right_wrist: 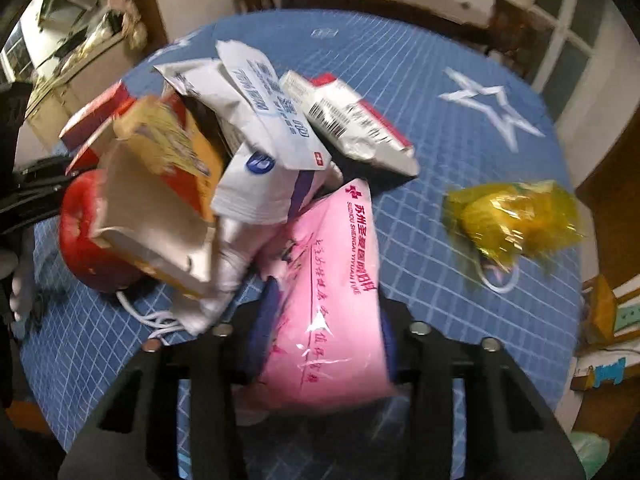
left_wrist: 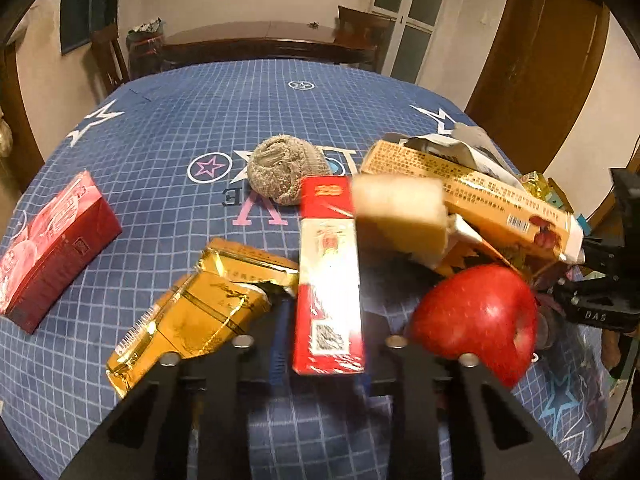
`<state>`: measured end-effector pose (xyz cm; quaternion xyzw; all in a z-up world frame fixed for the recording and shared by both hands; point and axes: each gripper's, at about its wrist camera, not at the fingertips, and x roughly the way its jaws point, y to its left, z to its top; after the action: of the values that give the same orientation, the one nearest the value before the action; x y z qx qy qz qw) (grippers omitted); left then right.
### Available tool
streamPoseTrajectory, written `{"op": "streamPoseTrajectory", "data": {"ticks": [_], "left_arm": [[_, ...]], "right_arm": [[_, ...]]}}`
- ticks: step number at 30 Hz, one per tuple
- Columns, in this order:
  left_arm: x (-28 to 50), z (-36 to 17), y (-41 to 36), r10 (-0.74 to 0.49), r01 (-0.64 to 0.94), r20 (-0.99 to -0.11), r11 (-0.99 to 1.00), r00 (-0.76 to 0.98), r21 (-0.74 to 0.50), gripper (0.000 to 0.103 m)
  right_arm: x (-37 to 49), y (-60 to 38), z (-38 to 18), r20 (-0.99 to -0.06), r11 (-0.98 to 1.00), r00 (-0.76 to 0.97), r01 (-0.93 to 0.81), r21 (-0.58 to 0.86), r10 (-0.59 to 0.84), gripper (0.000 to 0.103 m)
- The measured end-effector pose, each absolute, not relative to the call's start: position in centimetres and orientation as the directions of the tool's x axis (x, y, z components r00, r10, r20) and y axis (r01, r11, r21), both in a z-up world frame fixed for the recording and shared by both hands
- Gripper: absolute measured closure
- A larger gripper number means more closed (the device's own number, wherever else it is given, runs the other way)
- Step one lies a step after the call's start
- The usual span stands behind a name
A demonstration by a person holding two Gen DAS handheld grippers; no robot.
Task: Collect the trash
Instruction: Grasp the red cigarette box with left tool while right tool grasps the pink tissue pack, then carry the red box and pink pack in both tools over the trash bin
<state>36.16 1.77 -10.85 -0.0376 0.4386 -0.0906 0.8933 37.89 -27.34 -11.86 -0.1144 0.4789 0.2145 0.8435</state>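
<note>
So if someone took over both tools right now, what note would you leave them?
Left tool: shut on the red-and-white carton.
Right tool: shut on the pink packet.
Pile: the orange box, white wrappers and red apple sit heaped together on the blue tablecloth.
Loose: red box, gold pack, grey wad, yellow wrapper.
Done: part of the trash is gathered. Left: bring in the held and loose pieces.

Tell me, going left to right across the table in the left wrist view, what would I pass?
Dark red box → crumpled gold packet → tall red-and-white carton held in the jaws → red apple.
</note>
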Motion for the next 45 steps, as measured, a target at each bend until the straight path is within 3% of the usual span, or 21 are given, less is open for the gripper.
{"op": "streamPoseTrajectory", "data": {"ticks": [1, 4, 18, 27, 45], "left_arm": [[35.9, -10.7, 1.7, -0.200, 0.132, -0.773, 0.980, 0.602, -0.151, 0.079], [34.5, -10.1, 2.2, -0.215, 0.129, -0.743, 0.976, 0.634, -0.173, 0.080], [22.3, -5.0, 0.8, -0.316, 0.218, -0.592, 0.948, 0.741, -0.233, 0.080], [15.6, -2.2, -2.1, -0.304, 0.239, -0.499, 0.952, 0.811, -0.192, 0.080], [10.5, -0.1, -7.4, -0.293, 0.262, -0.425, 0.956, 0.856, -0.131, 0.080]], "right_arm": [[37.3, -27.8, -11.4, -0.843, 0.891, 0.473, -0.453, 0.016, 0.256, 0.079], [35.3, -29.1, -10.1, -0.799, 0.913, 0.536, -0.407, 0.038, 0.272, 0.082], [21.6, -28.6, -5.1, -0.570, 0.952, 0.777, -0.305, 0.029, 0.267, 0.084], [16.6, -26.2, -3.5, -0.462, 0.965, 0.855, -0.261, 0.009, 0.236, 0.083], [12.9, -25.5, -2.2, -0.401, 0.982, 0.902, -0.187, -0.026, 0.162, 0.083]]}}
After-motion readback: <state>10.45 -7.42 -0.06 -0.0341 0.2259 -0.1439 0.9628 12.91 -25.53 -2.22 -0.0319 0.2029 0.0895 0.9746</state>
